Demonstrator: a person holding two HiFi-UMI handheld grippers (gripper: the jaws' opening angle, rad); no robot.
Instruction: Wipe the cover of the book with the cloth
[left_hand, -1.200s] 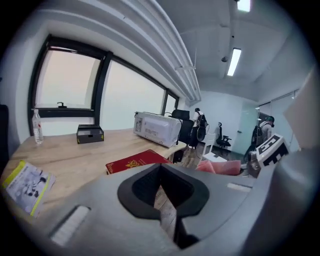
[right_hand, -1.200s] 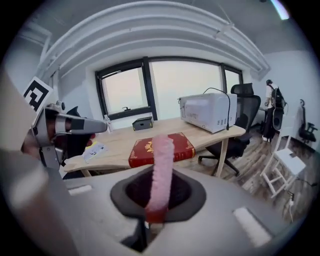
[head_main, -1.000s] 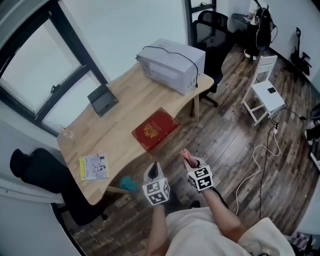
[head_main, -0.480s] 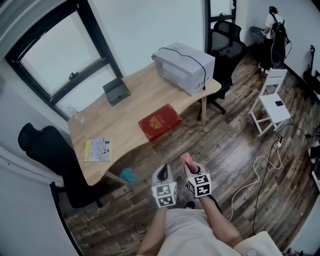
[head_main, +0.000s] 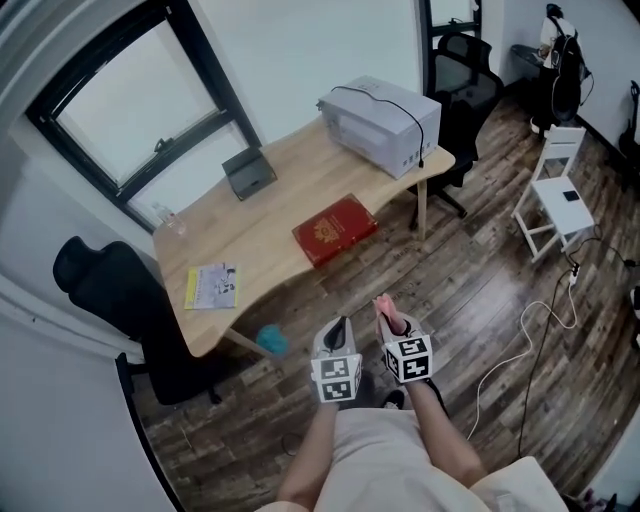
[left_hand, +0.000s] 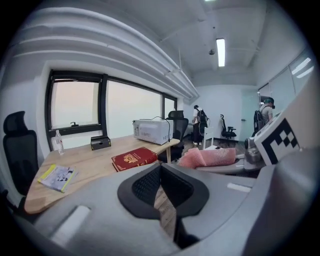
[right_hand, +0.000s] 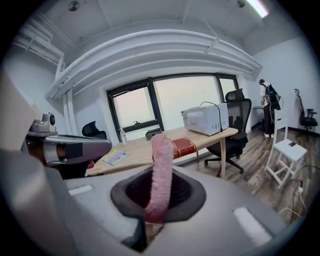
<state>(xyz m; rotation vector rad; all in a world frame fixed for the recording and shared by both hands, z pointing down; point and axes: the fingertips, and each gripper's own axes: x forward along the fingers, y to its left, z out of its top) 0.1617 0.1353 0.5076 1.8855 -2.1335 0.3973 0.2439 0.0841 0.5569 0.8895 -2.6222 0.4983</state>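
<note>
**Left claw** (head_main: 337, 332): lower centre of the head view, over the wooden floor (head_main: 480, 290). Jaws pressed together at the tips, nothing between them.

**Right claw** (head_main: 388, 315): just beside the left claw, on its right in the frame. Jaws pinch the cloth (right_hand: 161, 165), which is pink and stands up past the tips as a narrow roll.

**Book** (head_main: 335, 229): red cover with a gold emblem. It lies flat and shut near the front edge of the worktop (head_main: 275, 215), at the centre of the frame and well apart from both claws.

**Worktop:** pale wood, set beneath a window (head_main: 130, 100). It also carries:
- a white appliance (head_main: 380, 124) with a black cable across it, at the upper right end
- a black box (head_main: 249, 173) at the back
- a clear bottle (head_main: 170, 218) at the back left
- a leaflet (head_main: 212, 286) at the front left corner

**Chairs:** a black chair (head_main: 105, 300) at the left of the frame, beside the worktop; a white chair (head_main: 555, 190) at the right, on the floor.

**Teal thing** (head_main: 270, 340): on the floor by the worktop's front left edge; what it is cannot be told.
</note>
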